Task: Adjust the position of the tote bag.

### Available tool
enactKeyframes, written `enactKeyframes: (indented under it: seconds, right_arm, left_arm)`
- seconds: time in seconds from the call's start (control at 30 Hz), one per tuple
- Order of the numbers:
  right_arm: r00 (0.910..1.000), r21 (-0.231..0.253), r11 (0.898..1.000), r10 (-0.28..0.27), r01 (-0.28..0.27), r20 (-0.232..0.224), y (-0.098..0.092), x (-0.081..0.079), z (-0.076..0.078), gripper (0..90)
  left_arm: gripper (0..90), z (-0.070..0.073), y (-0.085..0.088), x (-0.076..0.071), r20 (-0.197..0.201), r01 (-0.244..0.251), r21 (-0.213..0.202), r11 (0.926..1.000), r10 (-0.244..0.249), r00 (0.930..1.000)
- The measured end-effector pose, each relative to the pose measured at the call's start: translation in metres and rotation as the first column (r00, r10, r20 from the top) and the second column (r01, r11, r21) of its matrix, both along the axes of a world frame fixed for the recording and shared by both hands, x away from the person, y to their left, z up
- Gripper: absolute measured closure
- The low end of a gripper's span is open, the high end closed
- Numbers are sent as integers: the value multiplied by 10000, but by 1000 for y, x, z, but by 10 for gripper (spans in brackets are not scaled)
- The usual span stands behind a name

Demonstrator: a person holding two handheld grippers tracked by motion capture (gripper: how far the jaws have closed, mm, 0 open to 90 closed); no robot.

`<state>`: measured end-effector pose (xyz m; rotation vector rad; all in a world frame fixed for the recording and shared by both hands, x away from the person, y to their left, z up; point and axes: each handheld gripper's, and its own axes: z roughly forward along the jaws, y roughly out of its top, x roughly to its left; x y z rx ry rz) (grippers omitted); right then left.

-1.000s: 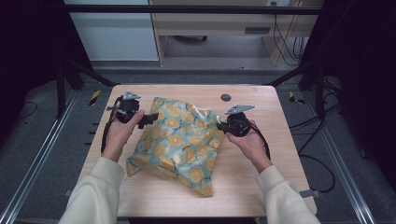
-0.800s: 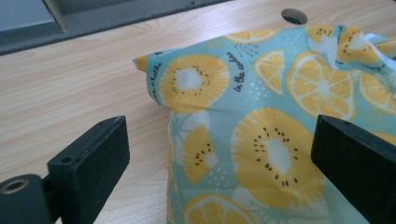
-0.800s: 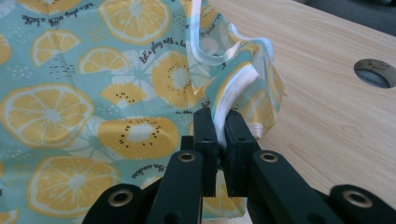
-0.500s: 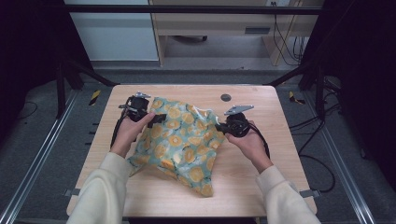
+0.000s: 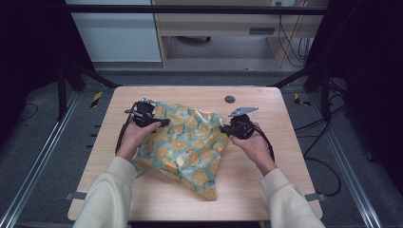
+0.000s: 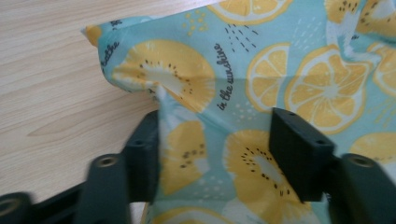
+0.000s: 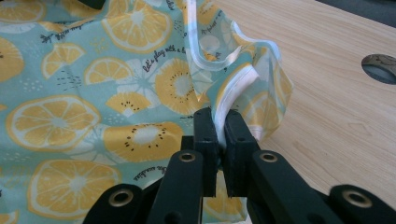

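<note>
Turquoise cloth (image 5: 185, 147) printed with orange citrus slices lies crumpled across the middle of the wooden bench (image 5: 266, 190), spreading from its far-left part toward the near edge. The left gripper (image 5: 159, 122) sits at the cloth's far-left corner; in the left gripper view its jaws have just been closing, and they stand apart with the fabric (image 6: 261, 79) lying between them, not yet pinched. The right gripper (image 5: 224, 129) is at the cloth's right edge, its jaws pressed together on a white-trimmed hem (image 7: 233, 91) that stands up in a fold. A dark round hole (image 5: 230, 99) sits in the bench, beyond the cloth.
</note>
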<state>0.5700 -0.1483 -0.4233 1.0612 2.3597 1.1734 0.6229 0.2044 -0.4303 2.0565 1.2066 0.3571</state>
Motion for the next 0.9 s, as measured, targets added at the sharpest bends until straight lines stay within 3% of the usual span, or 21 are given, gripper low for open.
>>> enactKeyframes:
  seconds: [0.03, 0.07, 0.2, 0.27, 0.67, 0.9]
  right_arm:
    - [10000, 2, 10000, -34, 34, 3, 0, 0, 0, 862]
    - [10000, 17, 10000, -35, 35, -1, 0, 0, 0, 862]
    - [9999, 54, 9999, -144, 144, 26, -2, 1, 2, 863]
    - [9998, 57, 9998, -177, 177, 66, -5, -1, 5, 864]
    - [9992, 250, 9994, -227, 219, 340, -13, -8, 8, 869]
    - [9967, 410, 9990, -226, 194, 776, -18, -20, 22, 879]
  left_arm:
    - [496, 0, 0, 0, 0, 0, 0, 10000, 0, 10000]
    - [594, -1, -3, -1, -6, 187, 489, 9986, -187, 9998]
    - [868, 2, -5, -4, 125, 360, 710, 9968, -370, 9992]
    - [900, 2, -6, -5, 167, 411, 611, 9973, -422, 9990]
    - [900, 3, 6, -18, 327, 220, 708, 9973, -243, 9992]
    - [900, 13, 16, -39, 989, 61, 212, 9998, -81, 9951]
